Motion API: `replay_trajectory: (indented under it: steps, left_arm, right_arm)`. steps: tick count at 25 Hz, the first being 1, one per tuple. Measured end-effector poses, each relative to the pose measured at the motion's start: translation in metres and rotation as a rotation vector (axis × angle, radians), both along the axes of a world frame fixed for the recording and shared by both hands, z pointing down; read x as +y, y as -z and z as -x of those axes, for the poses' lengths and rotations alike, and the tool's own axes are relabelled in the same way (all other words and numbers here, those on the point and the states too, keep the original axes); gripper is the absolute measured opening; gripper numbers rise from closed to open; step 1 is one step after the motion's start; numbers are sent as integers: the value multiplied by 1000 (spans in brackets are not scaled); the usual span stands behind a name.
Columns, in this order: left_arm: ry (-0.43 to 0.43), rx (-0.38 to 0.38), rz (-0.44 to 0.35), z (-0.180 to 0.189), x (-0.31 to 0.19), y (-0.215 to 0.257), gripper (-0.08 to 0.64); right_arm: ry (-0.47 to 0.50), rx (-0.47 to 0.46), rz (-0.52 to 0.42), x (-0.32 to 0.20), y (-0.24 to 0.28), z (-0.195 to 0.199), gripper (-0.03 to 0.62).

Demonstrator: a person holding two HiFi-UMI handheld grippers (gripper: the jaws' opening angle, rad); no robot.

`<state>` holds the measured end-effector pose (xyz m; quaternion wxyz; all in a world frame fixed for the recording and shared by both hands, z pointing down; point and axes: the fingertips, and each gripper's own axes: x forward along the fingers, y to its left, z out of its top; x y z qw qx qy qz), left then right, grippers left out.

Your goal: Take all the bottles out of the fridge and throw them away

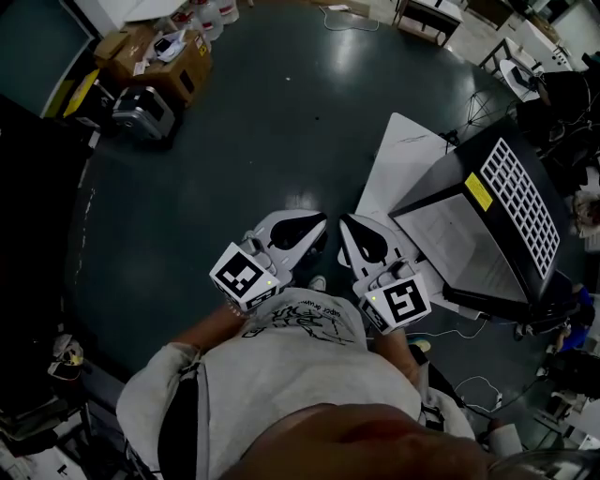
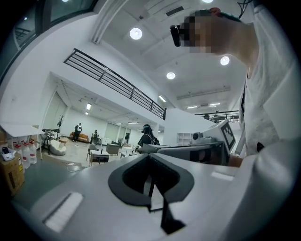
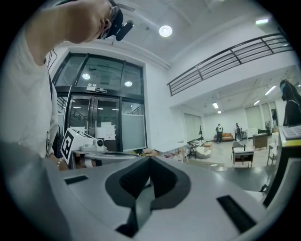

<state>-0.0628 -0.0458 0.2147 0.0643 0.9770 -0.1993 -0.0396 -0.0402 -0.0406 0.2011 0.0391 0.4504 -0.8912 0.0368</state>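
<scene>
No bottle is between either pair of jaws. In the head view I hold both grippers close in front of my chest, side by side above the dark floor. My left gripper [image 1: 317, 225] has its jaws together with nothing in them; in the left gripper view [image 2: 149, 159] the two halves meet along a thin line. My right gripper [image 1: 348, 225] is likewise shut and empty, as the right gripper view [image 3: 149, 161] also shows. A black cabinet with a white grid panel [image 1: 511, 202] stands to the right of the right gripper.
Cardboard boxes [image 1: 159, 54] and white jugs [image 1: 212, 13] sit at the far left; the jugs [image 2: 26, 153] also show in the left gripper view. A white board [image 1: 403, 159] lies beside the cabinet. Cables trail on the floor. People stand far off in the hall.
</scene>
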Motion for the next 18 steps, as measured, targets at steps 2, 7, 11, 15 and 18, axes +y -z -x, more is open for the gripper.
replay_trajectory:
  steps: [2, 7, 11, 15, 18]
  left_arm:
    - [-4, 2, -3, -2, -1, 2, 8]
    - [-11, 2, -6, -4, -2, 4, 8]
    - [-17, 5, -4, -5, -3, 4, 8]
    - [-18, 3, -3, -5, -3, 4, 8]
    - [-18, 1, -1, -4, -3, 3, 8]
  right_arm:
    - [-1, 4, -3, -1, 1, -1, 9]
    - [-5, 9, -9, -4, 3, -2, 9]
    - [-6, 12, -8, -5, 3, -2, 9]
    - [-3, 18, -12, -5, 3, -2, 9]
    - [-4, 19, -12, -5, 3, -1, 9]
